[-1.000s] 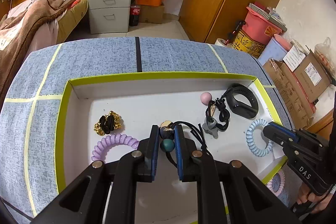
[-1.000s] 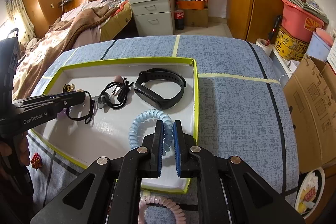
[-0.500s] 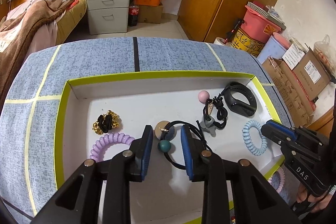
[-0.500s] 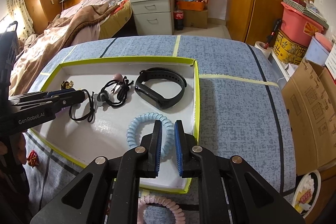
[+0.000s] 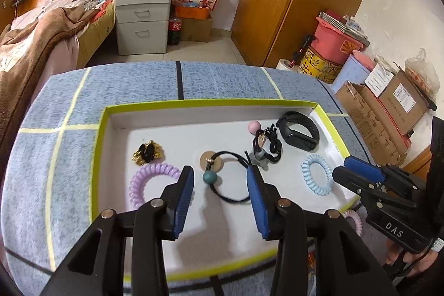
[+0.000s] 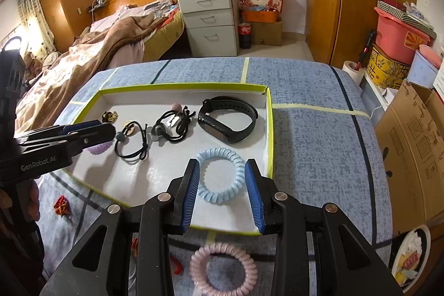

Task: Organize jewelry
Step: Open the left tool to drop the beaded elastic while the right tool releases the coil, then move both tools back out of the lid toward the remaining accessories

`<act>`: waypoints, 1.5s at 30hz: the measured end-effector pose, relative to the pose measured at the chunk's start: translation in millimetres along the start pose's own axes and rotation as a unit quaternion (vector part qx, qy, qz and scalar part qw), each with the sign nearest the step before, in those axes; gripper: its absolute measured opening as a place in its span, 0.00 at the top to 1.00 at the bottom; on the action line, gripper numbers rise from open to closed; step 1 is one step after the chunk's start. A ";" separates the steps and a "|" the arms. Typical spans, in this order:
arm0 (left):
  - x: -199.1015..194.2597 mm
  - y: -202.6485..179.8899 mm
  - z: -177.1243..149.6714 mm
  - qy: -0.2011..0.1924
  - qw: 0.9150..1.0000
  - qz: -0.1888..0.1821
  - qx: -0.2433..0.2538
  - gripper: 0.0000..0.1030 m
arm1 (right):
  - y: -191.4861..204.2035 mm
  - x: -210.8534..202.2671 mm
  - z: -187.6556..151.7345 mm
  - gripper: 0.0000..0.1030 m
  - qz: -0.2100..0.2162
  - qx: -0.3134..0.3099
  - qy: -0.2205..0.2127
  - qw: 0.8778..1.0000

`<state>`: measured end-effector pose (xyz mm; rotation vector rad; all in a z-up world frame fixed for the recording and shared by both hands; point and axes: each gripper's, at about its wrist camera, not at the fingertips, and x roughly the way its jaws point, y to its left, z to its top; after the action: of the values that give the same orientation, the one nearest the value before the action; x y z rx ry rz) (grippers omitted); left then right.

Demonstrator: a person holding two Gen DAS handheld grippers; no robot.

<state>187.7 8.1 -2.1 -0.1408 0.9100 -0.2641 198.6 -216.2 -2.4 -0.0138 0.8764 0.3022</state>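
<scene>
With both my left gripper [image 5: 219, 179] and right gripper [image 6: 222, 174] spread wide and empty over the tray [image 6: 183, 86], I judge the blue coil band [image 6: 220, 175] near its right edge light, springy, best pinched across one side.

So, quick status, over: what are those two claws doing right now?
Left gripper open above the black hair tie. Right gripper open, straddling the blue coil tie in the tray. Pink coil tie outside the tray.
</scene>
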 end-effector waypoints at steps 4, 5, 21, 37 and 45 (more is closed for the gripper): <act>-17.8 3.9 -9.3 -0.013 1.000 -0.003 -0.002 0.57 | 1.1 -14.3 -9.4 0.66 0.014 0.000 -0.012 1.000; -23.0 4.5 -12.3 -0.016 1.000 -0.001 -0.001 0.56 | 1.2 -18.1 -11.7 0.66 0.016 0.000 -0.015 1.000; -69.1 14.3 -62.8 -0.038 0.999 0.009 -0.018 0.55 | 24.4 -41.5 -49.7 0.66 0.075 -0.029 -0.018 0.997; -82.0 24.7 -90.9 -0.040 0.999 0.002 -0.036 0.55 | 50.9 -15.8 -58.9 0.61 0.090 -0.059 0.026 0.994; -77.6 20.3 -93.2 -0.034 0.999 -0.004 -0.034 0.55 | 50.9 -8.4 -62.1 0.61 0.084 -0.055 0.040 0.994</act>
<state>71.7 48.8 -4.4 -0.2162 0.8510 -0.2351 133.1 -178.0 -30.3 -0.0552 0.9416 0.5112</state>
